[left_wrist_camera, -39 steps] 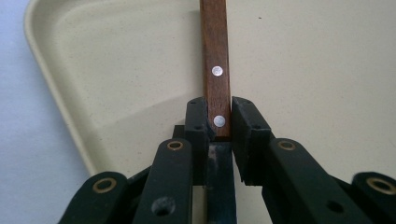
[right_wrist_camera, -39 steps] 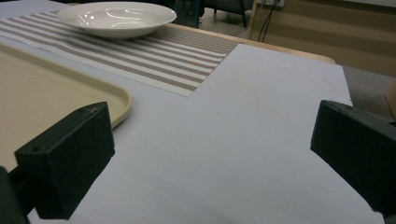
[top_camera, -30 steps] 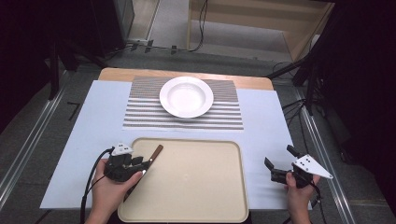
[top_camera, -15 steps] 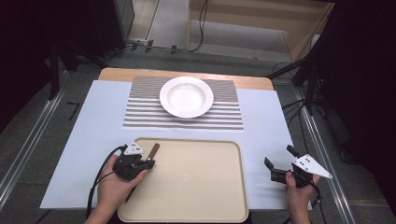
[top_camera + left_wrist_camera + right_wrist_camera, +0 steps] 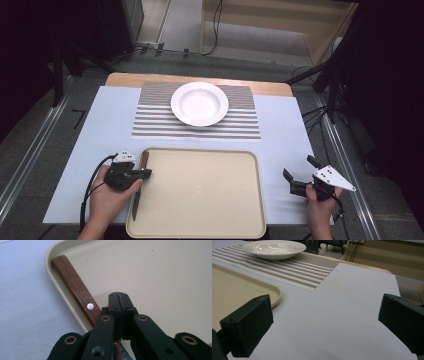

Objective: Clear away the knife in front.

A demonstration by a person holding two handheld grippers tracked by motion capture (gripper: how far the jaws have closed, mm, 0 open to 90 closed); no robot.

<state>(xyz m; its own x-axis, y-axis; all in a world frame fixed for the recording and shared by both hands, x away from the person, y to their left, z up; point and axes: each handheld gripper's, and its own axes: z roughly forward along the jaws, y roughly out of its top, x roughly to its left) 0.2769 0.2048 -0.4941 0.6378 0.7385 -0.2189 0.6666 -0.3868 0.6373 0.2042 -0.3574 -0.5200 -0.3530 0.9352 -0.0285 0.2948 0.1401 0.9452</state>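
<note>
Two tools are in my hands; my left tool sits at the left rim of the cream tray with its jaws pressed together on the knife, which lies along that rim, wooden handle pointing away from me; my right tool stands wide and empty over the worktop, right of the tray.

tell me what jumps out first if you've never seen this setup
The big beige tray at the near edge, with a wooden-handled knife along its left rim under the shut left gripper. Behind it, a white plate sits on a striped mat. The right gripper hangs open right of the tray.
</note>
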